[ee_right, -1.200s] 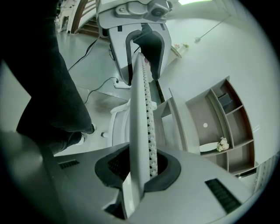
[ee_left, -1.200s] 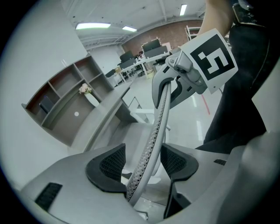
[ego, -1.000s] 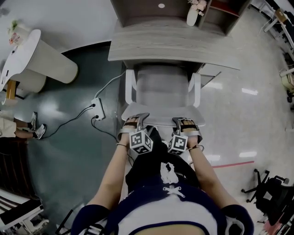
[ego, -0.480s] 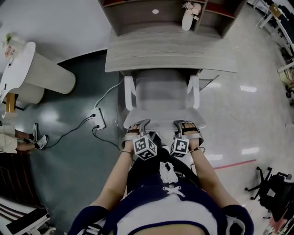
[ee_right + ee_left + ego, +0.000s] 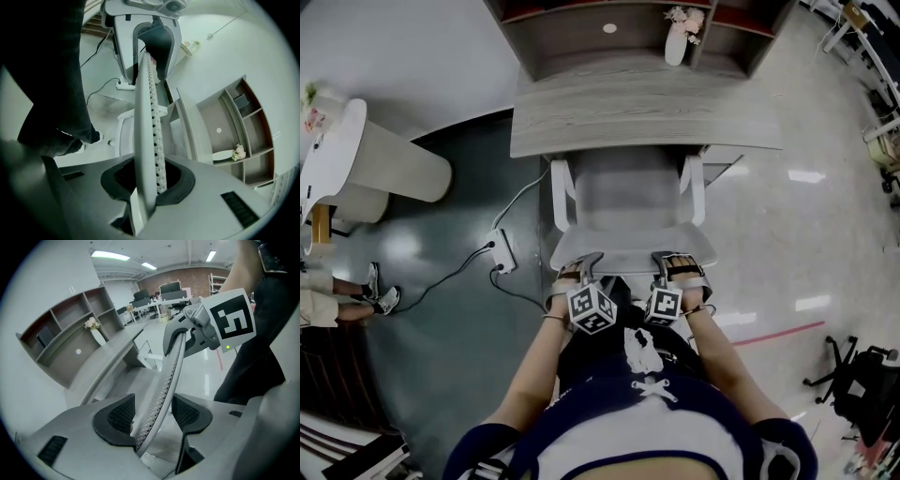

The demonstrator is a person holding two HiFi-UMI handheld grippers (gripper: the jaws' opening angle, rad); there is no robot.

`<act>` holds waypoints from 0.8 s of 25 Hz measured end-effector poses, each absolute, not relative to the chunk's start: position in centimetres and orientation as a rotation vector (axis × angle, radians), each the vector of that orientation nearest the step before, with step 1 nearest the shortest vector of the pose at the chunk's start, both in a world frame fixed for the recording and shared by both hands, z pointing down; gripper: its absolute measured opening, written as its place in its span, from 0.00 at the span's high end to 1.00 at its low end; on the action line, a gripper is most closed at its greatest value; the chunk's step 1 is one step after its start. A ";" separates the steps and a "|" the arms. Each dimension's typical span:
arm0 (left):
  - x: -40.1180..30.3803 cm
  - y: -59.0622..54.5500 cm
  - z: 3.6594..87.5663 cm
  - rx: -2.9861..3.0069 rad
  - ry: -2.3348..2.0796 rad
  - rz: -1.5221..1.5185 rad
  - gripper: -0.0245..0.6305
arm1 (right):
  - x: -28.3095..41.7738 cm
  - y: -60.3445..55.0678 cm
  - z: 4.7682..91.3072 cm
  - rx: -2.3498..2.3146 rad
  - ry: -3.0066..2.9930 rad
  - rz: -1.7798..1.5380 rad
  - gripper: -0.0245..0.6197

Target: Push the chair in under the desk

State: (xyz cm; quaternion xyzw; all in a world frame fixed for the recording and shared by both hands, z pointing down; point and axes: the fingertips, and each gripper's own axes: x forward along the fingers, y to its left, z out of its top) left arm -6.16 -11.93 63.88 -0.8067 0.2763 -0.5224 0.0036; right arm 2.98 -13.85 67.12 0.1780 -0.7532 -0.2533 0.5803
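Observation:
A grey chair (image 5: 628, 197) faces the wooden desk (image 5: 647, 112), its seat partly beneath the desk's front edge and its white armrests (image 5: 561, 192) just short of it. Both grippers clamp the top rim of the chair's backrest (image 5: 628, 253). My left gripper (image 5: 586, 269) holds the rim's left part; in the left gripper view the mesh backrest (image 5: 171, 366) runs between the black pads (image 5: 119, 416), and the left gripper (image 5: 152, 408) is shut on it. My right gripper (image 5: 670, 265) holds the right part; in its own view the right gripper (image 5: 147, 176) pinches the backrest (image 5: 143, 117).
A power strip (image 5: 500, 251) with cables lies on the dark floor left of the chair. A white curved table (image 5: 384, 159) stands further left, with a person's shoes (image 5: 380, 298) beside it. A vase of flowers (image 5: 677, 42) sits on the desk shelf. A black office chair (image 5: 862, 384) stands lower right.
Both grippers and the chair have crept a little toward the desk. Both grips on the backrest rim are unchanged.

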 end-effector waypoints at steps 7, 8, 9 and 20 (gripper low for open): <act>-5.7 -11.9 63.8 -2.548 0.870 -1.639 0.58 | 3.3 -14.2 67.0 0.410 -1.763 -0.608 0.89; -5.7 -11.9 63.8 -2.550 0.872 -1.636 0.58 | 3.2 -14.3 66.9 0.409 -1.765 -0.606 0.89; -5.7 -12.0 63.7 -2.548 0.873 -1.630 0.58 | 3.2 -14.3 66.9 0.406 -1.770 -0.596 0.89; -5.4 -13.9 63.6 -2.512 0.859 -1.587 0.59 | 3.4 -16.4 66.6 0.429 -1.762 -0.546 0.88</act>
